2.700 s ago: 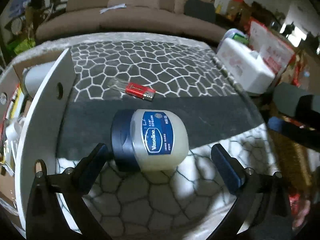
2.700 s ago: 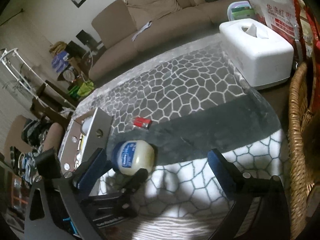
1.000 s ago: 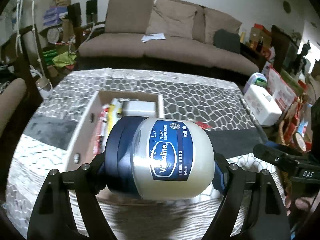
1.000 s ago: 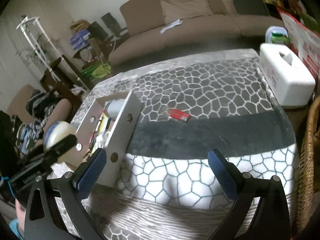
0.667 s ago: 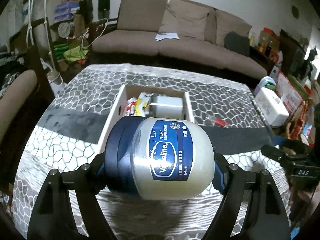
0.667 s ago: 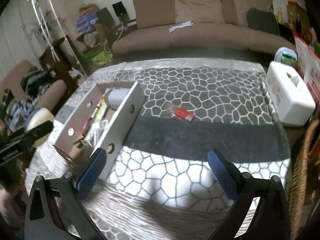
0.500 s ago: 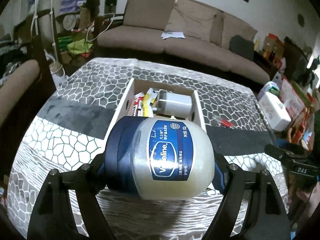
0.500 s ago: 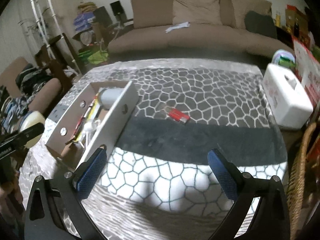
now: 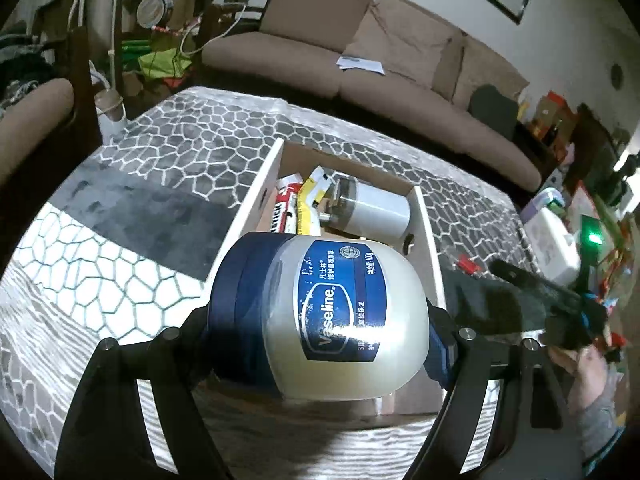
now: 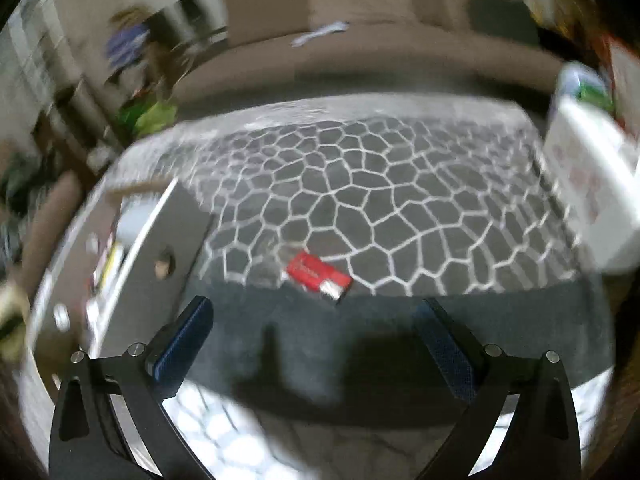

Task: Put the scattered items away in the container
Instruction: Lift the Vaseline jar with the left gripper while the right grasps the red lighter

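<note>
Left gripper: clamped on the Vaseline jar, held on its side above the near end of the box; lid to the left
Right gripper: jaws wide apart, nothing between them; clear tabletop beneath
Lighter: flat, just beyond the right gripper, right of the box wall
Box: open-topped; far end already filled; near end hidden behind the jar
</note>
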Action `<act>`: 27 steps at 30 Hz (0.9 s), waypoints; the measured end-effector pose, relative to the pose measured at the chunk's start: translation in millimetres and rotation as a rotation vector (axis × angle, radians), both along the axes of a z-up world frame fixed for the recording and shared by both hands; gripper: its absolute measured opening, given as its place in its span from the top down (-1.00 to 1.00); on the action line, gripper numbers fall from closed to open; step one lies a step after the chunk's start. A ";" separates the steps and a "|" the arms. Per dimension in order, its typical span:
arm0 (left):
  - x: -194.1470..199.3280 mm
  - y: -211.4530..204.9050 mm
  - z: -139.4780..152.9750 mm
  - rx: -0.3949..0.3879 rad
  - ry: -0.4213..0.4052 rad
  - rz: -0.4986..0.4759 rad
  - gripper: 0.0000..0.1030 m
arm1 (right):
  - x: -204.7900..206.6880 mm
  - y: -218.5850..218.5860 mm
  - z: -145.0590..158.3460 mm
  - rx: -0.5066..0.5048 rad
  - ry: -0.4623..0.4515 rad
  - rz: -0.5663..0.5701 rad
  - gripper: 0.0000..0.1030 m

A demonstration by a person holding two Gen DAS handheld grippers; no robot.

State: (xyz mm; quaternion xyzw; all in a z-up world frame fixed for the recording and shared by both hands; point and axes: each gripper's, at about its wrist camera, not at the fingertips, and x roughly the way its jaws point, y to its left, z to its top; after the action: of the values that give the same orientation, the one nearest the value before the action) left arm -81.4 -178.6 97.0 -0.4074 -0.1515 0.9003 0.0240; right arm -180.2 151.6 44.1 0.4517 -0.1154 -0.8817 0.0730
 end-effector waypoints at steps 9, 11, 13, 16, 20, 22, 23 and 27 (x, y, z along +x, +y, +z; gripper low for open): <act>-4.5 -1.0 -2.9 0.014 -0.011 0.000 -0.55 | -33.8 -38.1 -14.6 0.031 -0.032 -0.227 -1.00; -5.4 -3.9 -3.8 0.018 -0.014 0.008 -0.55 | -40.2 -43.8 -14.3 0.072 -0.046 -0.261 -1.00; -5.7 -6.6 -4.3 0.028 -0.016 0.012 -0.55 | -43.8 -44.1 -18.0 0.090 -0.069 -0.302 -1.00; -5.6 -10.4 -2.3 0.044 -0.016 0.019 -0.55 | -46.4 -36.4 -26.6 0.065 -0.115 -0.372 -1.00; -5.3 -15.0 -0.5 0.058 -0.014 0.021 -0.55 | -50.6 -36.7 -32.1 0.081 -0.156 -0.376 -1.00; -5.1 -16.8 0.0 0.069 -0.017 0.022 -0.55 | -52.3 -40.1 -32.8 0.077 -0.170 -0.366 -1.00; -5.6 -17.5 -0.5 0.068 -0.017 0.023 -0.55 | -53.3 -41.4 -33.4 0.081 -0.174 -0.366 -1.00; -5.9 -19.1 -2.4 0.074 -0.025 0.022 -0.55 | -60.1 -50.3 -36.6 0.146 -0.193 -0.352 -1.00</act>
State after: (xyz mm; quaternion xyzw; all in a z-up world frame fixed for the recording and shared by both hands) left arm -87.4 -197.7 94.6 -0.4157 -0.1895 0.8891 0.0270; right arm -240.4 101.3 7.4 0.5110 -0.1347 -0.8395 -0.1266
